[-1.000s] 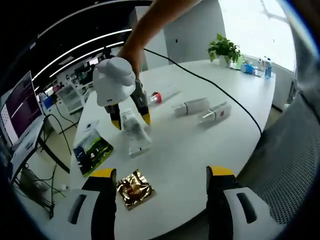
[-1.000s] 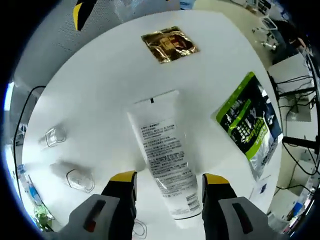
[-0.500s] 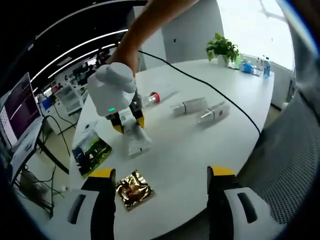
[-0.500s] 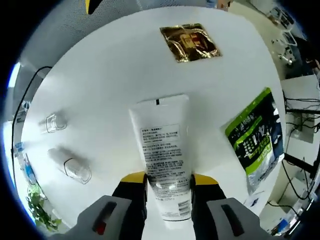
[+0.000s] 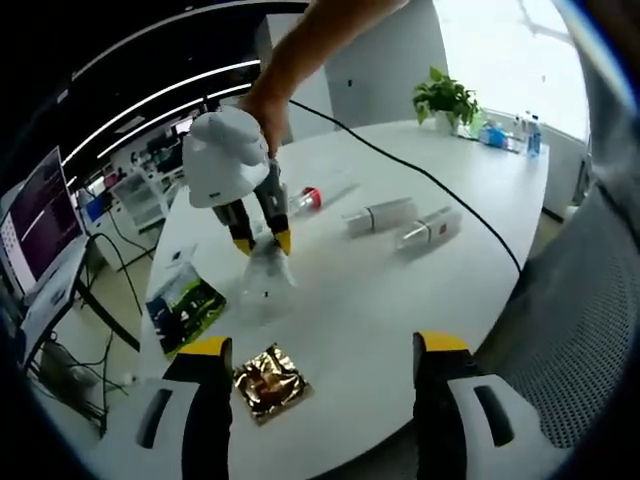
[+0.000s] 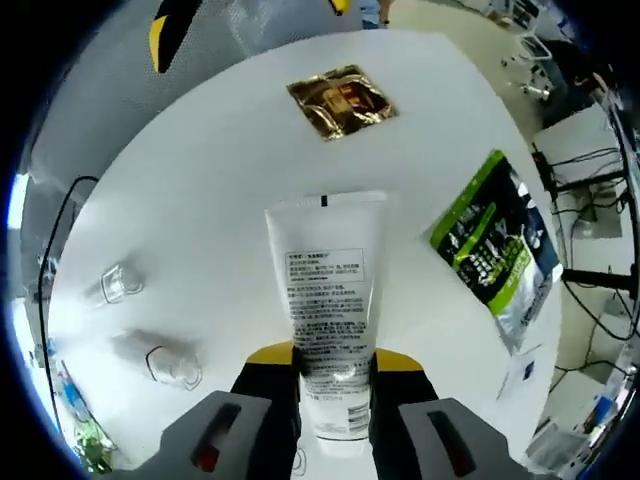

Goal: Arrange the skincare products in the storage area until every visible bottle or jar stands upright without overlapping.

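The right hand-held gripper (image 6: 334, 362) has its yellow-tipped jaws closed on a white tube (image 6: 327, 300) near the cap end, and the flat crimped end points away from the camera, above the white tabletop (image 6: 200, 200). In the left gripper view the tube (image 5: 264, 280) hangs under this gripper — whether it touches the tabletop I cannot tell. The left hand-held gripper (image 5: 325, 350) is wide open and holds nothing. A gold sachet (image 6: 338, 100) and a green pouch (image 6: 495, 250) lie nearby — clear-capped bottles (image 5: 400, 222) lie on their sides further away.
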A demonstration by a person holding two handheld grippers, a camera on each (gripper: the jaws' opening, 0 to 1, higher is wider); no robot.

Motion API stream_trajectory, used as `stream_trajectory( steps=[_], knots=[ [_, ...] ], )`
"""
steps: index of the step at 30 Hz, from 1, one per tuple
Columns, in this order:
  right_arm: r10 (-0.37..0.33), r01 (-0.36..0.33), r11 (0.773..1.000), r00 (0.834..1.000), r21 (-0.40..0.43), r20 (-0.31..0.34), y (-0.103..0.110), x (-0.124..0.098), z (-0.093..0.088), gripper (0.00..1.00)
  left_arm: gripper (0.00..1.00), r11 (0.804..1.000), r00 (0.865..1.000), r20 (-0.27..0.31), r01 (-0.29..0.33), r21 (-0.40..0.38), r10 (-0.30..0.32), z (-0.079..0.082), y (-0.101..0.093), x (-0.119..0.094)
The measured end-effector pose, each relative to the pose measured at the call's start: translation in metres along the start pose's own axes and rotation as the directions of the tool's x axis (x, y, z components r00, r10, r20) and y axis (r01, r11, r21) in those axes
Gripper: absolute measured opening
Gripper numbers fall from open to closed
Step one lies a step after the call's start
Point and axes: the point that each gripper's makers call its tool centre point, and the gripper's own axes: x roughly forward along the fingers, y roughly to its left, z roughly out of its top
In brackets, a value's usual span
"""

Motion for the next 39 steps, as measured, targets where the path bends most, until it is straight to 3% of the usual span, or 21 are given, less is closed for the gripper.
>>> stream_trajectory(
  steps=[12,16,20,23,24,25,31,33,35,38,39],
  knots=[
    [-0.137,0.123,0.982,0.986,0.143,0.096,-0.002,-0.051,-0.004,0.16,0.7,1.0,1.0,0.006,0.008,0.007,-0.008,0.003,-0.002,0.001],
    [-0.202,0.166,0.961,0.968,0.223,0.15,-0.001,-0.068,0.001,0.16,0.71,1.0,1.0,0.017,0.001,0.003,-0.001,0.005,0.0,0.0],
    [-0.294,0.206,0.912,0.931,0.354,0.215,0.002,-0.089,0.007,0.16,0.72,1.0,0.998,0.056,-0.002,-0.007,0.002,0.013,0.001,-0.003],
    [-0.386,0.208,0.838,0.879,0.504,0.278,0.008,-0.105,0.015,0.16,0.75,1.0,0.995,0.097,0.015,-0.001,-0.015,0.021,-0.003,-0.005],
    [-0.42,0.211,0.819,0.855,0.534,0.306,0.012,-0.111,0.019,0.16,0.75,1.0,0.994,0.105,0.015,0.008,-0.016,0.023,-0.004,-0.006],
    [-0.455,0.204,0.779,0.834,0.593,0.312,0.017,-0.115,0.02,0.16,0.75,1.0,0.994,0.105,0.015,0.01,-0.016,0.023,-0.004,-0.006],
    [-0.564,0.148,0.663,0.743,0.734,0.36,0.05,-0.126,0.036,0.17,0.77,1.0,0.992,0.125,-0.002,0.011,0.001,0.028,0.0,-0.008],
    [-0.588,0.112,0.62,0.722,0.777,0.365,0.061,-0.128,0.041,0.17,0.77,1.0,0.991,0.131,-0.006,0.013,0.004,0.03,0.0,-0.008],
    [-0.632,0.074,0.568,0.678,0.82,0.376,0.07,-0.132,0.048,0.17,0.77,1.0,0.991,0.131,-0.007,0.016,0.004,0.03,0.0,-0.008],
    [-0.7,-0.017,0.474,0.598,0.88,0.389,0.082,-0.143,0.061,0.17,0.77,1.0,0.99,0.14,-0.015,0.021,0.012,0.032,0.002,-0.01],
    [-0.718,-0.035,0.449,0.58,0.893,0.384,0.085,-0.146,0.063,0.17,0.77,1.0,0.989,0.145,-0.021,0.019,0.018,0.033,0.003,-0.01]
  ],
)
